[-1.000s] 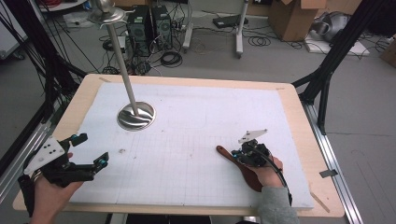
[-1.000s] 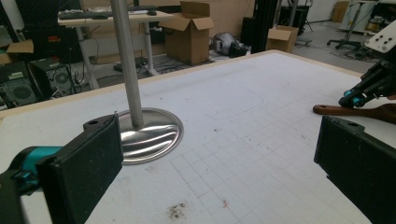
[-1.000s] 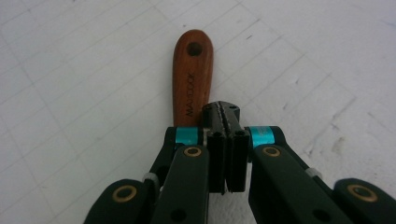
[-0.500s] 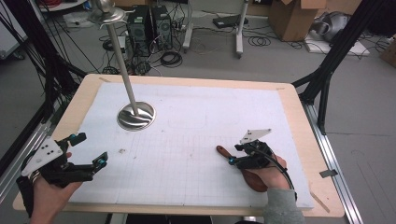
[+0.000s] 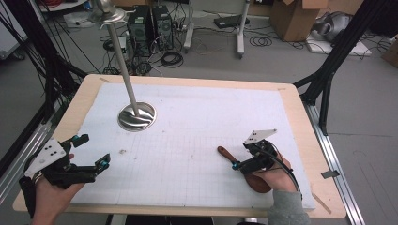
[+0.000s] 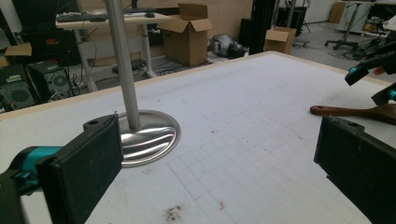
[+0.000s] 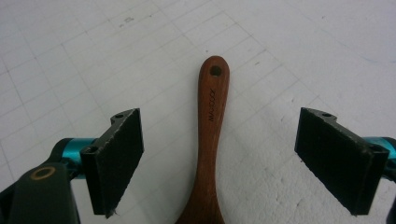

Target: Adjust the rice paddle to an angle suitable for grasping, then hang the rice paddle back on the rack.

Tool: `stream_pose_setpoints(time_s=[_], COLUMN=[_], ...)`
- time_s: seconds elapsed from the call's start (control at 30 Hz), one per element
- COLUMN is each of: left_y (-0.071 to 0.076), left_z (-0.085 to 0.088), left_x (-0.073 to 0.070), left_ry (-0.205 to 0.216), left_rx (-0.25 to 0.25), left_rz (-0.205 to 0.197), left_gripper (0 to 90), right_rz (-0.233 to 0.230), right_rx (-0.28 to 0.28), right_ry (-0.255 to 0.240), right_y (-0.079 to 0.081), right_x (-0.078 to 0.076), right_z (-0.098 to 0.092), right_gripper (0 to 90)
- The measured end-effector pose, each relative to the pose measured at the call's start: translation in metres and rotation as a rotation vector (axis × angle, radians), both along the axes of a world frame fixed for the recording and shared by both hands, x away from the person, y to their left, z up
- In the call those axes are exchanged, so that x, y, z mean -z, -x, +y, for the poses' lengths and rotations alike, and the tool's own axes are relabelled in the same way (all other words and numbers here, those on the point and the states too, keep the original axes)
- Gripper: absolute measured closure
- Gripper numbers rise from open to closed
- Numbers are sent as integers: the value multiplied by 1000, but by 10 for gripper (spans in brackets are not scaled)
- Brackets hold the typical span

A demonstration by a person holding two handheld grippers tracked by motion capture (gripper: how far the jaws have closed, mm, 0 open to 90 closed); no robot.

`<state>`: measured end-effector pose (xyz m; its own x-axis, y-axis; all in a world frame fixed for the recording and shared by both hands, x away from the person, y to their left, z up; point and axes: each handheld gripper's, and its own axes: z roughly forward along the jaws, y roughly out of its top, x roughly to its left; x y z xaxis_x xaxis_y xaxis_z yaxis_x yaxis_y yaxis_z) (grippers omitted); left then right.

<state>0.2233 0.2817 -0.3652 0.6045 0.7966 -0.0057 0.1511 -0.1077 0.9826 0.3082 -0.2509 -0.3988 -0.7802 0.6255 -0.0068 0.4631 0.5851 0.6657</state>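
A dark wooden spoon [image 5: 225, 153] lies flat on the white gridded mat at the right, handle pointing left. My right gripper [image 5: 240, 157] hovers over it. In the right gripper view the spoon's handle [image 7: 211, 116] runs up between the two black pads [image 7: 116, 154] with a wide gap on each side. The right gripper [image 7: 219, 140] has just been opening and is open, touching nothing. My left gripper [image 5: 94, 151] is held near the front left edge, open and holding nothing. In the left gripper view its jaws stand far apart, and the spoon [image 6: 345, 111] shows at the far right.
A shiny metal stand with a round base [image 5: 136, 117] and a tall pole [image 5: 123, 70] rises at the back left of the mat. The wooden table rim [image 5: 300, 122] frames the mat. Black frame legs, cables and boxes stand on the floor beyond.
The right gripper's jaws have spread apart from the spoon's handle, and that hand has drawn slightly toward the front edge. The spoon stays on the mat. The left gripper has not moved.
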Motion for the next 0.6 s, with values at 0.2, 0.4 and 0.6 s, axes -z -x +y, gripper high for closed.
stream_pose_setpoints(time_s=[0.2, 0.4, 0.6], left_y=[0, 0, 0], left_z=[-2, -1, -2], left_x=[0, -1, 0], left_ry=[-5, 0, -4], left_rx=[7, 6, 10], left_rz=[-1, -1, 1], left_gripper=[17, 18, 18], right_rz=[21, 40, 63], right_rx=[-9, -11, -9], right_ry=[31, 67, 91], right_y=[-1, -1, -2], right_x=[2, 3, 4], right_z=[2, 5, 8], right_gripper=[149, 150, 150])
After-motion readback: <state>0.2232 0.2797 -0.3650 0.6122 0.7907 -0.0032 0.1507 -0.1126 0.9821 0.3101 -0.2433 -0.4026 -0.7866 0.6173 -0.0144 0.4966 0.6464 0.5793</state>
